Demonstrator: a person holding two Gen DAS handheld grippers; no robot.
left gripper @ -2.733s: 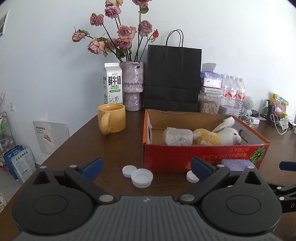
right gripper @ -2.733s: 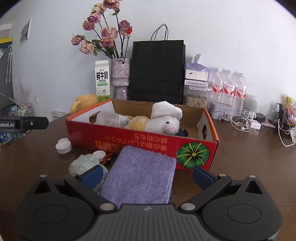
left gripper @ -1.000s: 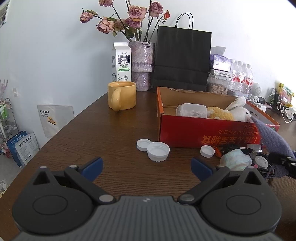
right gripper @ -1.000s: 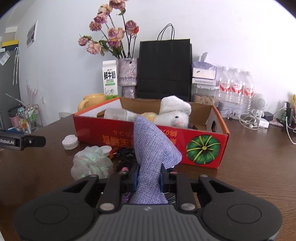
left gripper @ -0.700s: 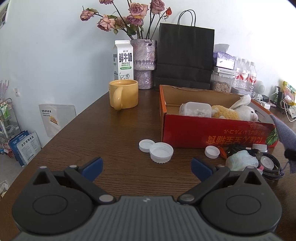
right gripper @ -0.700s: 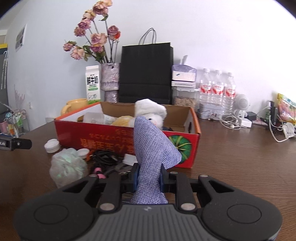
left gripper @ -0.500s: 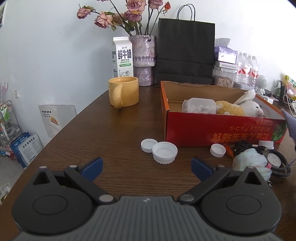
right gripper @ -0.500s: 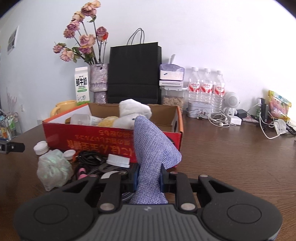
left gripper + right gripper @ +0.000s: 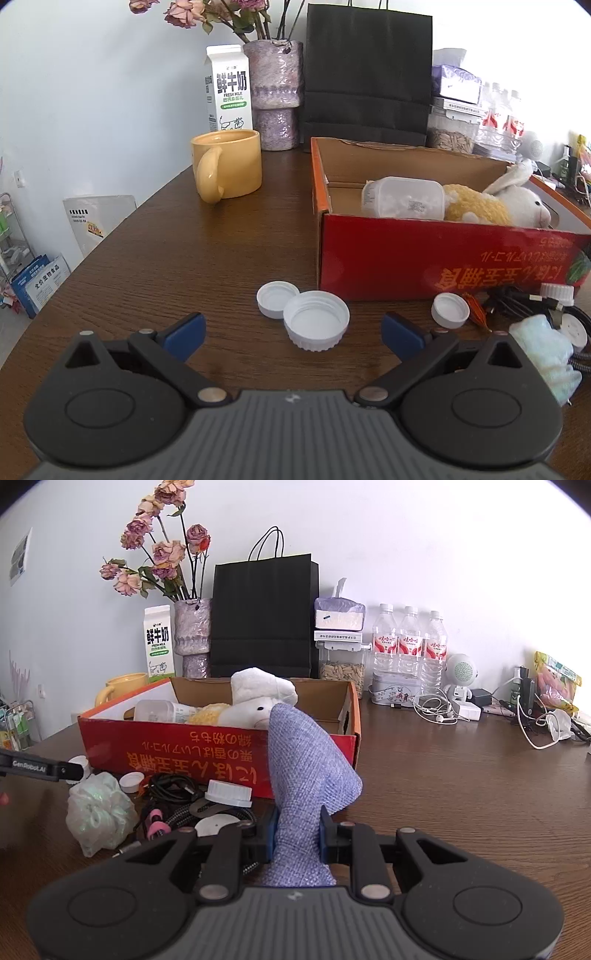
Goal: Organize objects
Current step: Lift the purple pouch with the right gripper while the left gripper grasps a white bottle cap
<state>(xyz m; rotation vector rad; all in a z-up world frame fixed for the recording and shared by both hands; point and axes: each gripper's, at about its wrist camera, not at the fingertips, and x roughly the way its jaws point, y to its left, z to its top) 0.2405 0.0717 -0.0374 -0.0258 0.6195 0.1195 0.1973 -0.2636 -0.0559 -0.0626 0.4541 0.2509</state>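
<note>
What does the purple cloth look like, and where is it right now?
The purple cloth is a soft, woven, lilac-blue fabric. It is pinched between the closed jaws of the right gripper and held up off the table, so it stands in a bent, pointed fold. It sits in front of the red box, near its right end. Its lower edge is hidden behind the gripper.

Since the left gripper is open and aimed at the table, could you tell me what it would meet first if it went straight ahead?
Most likely the larger white cap, lying open side up, centred ahead of the left gripper; the red box stands further back.
</note>
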